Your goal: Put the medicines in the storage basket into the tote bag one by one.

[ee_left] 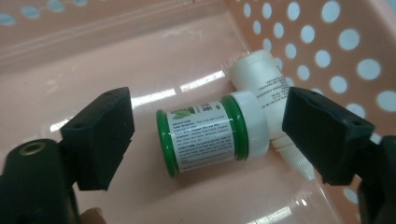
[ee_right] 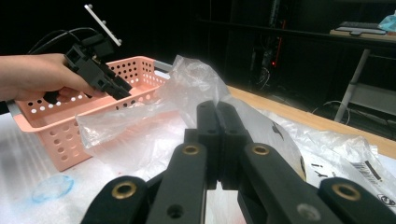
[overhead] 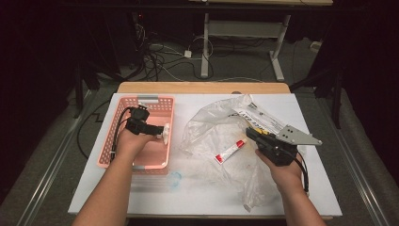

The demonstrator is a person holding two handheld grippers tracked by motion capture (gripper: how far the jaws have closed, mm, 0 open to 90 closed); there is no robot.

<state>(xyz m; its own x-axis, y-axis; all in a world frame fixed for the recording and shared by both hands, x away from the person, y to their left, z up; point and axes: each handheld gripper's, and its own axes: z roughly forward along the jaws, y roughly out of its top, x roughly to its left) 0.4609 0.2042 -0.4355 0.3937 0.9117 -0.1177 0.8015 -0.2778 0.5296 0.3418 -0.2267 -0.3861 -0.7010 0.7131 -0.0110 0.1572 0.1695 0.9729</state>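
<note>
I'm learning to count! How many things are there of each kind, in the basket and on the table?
Pink basket: 1
Green jar with white lid: 1
White dropper bottle: 1
Red-and-white tube: 1
Clear plastic bag: 1
Hand-held gripper, left and right: 2
Total: 7

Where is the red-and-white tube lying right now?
In the high view, the red-and-white tube lies on the clear plastic bag, right of the pink basket and just left of the right hand-held gripper.

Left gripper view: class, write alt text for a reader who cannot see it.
An open left gripper hangs over a green jar with a white lid, lying on its side in a pink basket. A white dropper bottle lies against the jar's lid, by the perforated wall.
</note>
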